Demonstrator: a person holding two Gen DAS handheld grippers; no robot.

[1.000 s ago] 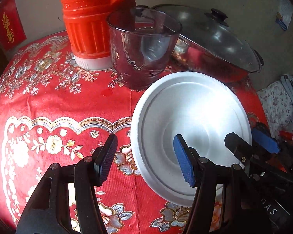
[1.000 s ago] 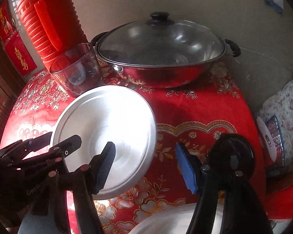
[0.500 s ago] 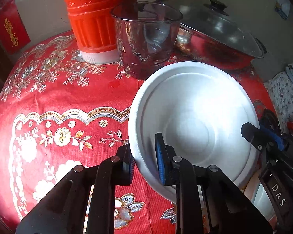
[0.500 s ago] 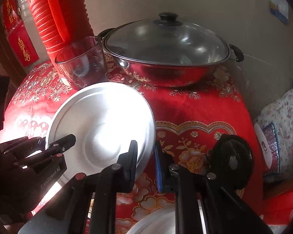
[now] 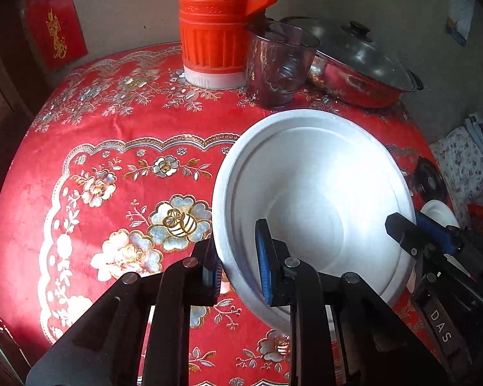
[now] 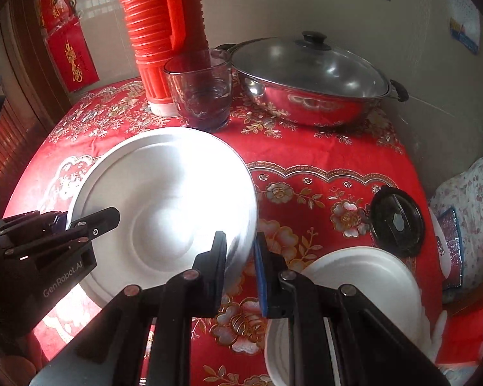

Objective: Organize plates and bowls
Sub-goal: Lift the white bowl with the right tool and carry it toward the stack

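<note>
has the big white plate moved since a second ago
Yes. The white plate, gripped by both grippers, has lifted off the cloth and tilted; its far rim was beside the glass cup.

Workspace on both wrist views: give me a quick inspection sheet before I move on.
Surface: red floral tablecloth over the table.
Job's things: large white plate held tilted by both tongs; second white plate lying at the near right.
Clutter: orange thermos, glass cup, lidded steel pot, black lid.
Grippers: left tongs and right tongs each clamp opposite rim edges.
Cables: nothing seen.
Surroundings: red hanging decoration, floral fabric at right.
</note>
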